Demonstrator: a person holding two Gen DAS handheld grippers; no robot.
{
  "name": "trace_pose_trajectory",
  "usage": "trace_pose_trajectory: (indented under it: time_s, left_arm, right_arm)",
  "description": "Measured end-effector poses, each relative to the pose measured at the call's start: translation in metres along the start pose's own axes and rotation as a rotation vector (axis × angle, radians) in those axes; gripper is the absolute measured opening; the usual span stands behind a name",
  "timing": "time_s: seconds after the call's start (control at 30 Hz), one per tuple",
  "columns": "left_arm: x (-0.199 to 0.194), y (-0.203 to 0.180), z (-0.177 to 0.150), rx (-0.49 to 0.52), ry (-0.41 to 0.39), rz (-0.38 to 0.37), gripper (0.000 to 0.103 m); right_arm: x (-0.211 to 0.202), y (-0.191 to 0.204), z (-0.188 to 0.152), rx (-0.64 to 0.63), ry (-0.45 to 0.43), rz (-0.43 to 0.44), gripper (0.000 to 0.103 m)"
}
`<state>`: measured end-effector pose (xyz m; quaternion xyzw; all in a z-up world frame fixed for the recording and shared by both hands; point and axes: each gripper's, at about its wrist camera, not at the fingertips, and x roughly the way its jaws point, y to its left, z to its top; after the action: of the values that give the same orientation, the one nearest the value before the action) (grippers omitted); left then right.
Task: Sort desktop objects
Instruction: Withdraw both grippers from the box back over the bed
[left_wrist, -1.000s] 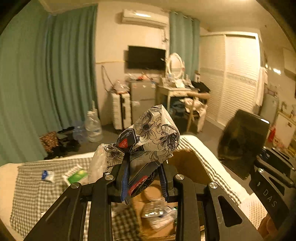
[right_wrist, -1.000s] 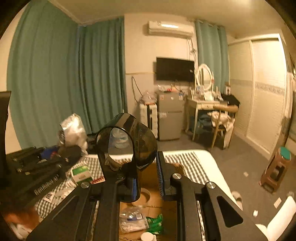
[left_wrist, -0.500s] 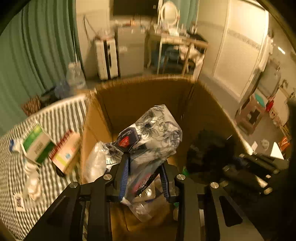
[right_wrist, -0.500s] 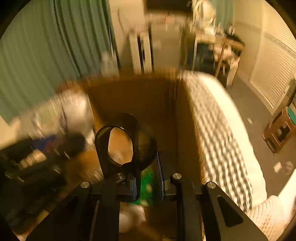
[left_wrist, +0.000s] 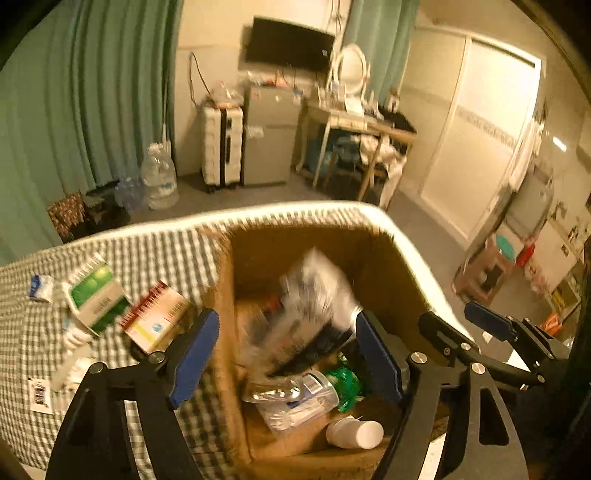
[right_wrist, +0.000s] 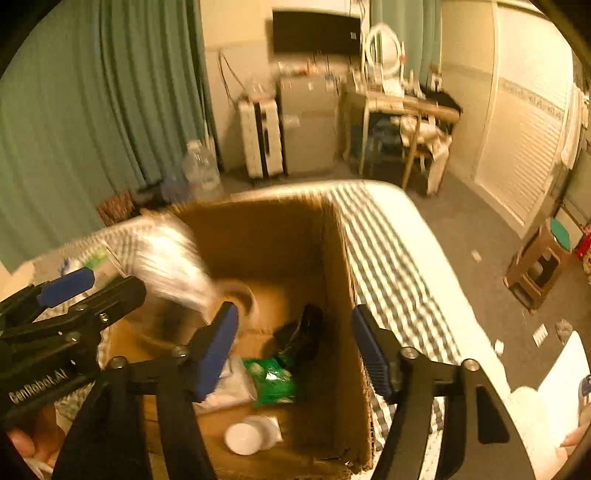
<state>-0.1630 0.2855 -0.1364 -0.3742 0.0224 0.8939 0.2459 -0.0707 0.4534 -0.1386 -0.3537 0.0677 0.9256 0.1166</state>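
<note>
An open cardboard box (left_wrist: 306, 240) (right_wrist: 340, 266) stands on the checked bed. My left gripper (left_wrist: 288, 354) is open above it, and the flower-print packet (left_wrist: 314, 302) is falling, blurred, into the box; it also shows as a white blur in the right wrist view (right_wrist: 170, 266). My right gripper (right_wrist: 291, 343) is open over the box, and the dark glossy item (right_wrist: 303, 332) lies inside beside a green packet (right_wrist: 273, 380). A white bottle (right_wrist: 247, 435) (left_wrist: 354, 432) and a clear plastic bag (left_wrist: 295, 398) lie on the box floor.
A green-and-white box (left_wrist: 96, 295), a red-and-yellow box (left_wrist: 155, 317) and small paper scraps (left_wrist: 38, 395) lie on the checked cloth left of the cardboard box. The bed edge (right_wrist: 443, 258) drops to the floor on the right. A stool (right_wrist: 539, 266) stands there.
Both grippers opened over the box. The flower-print packet left my left gripper and is dropping in. The dark item left my right gripper and now lies in the box.
</note>
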Motion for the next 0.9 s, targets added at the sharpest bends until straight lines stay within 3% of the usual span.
trace_pose_trajectory:
  time_s: [0.27,0.47,0.7,0.9]
  left_arm:
    - [-0.083,0.044,0.016,-0.001,-0.142,0.064,0.094]
    - [-0.138,0.101,0.018,-0.038,-0.245,0.186,0.102]
    - [-0.172,0.165,0.010,-0.099,-0.289,0.289,0.103]
    - [-0.164,0.230,-0.019,-0.129,-0.263,0.388,0.103]
  right_arm:
    - [-0.072,0.060,0.016,-0.010,-0.233,0.076,0.074]
    - [-0.098,0.084,0.032,0.086,-0.357,0.178,0.093]
    - [-0.098,0.126,0.036,0.125,-0.360,0.266,0.103]
    - [-0.079,0.203,0.028,0.005,-0.300,0.347,0.103]
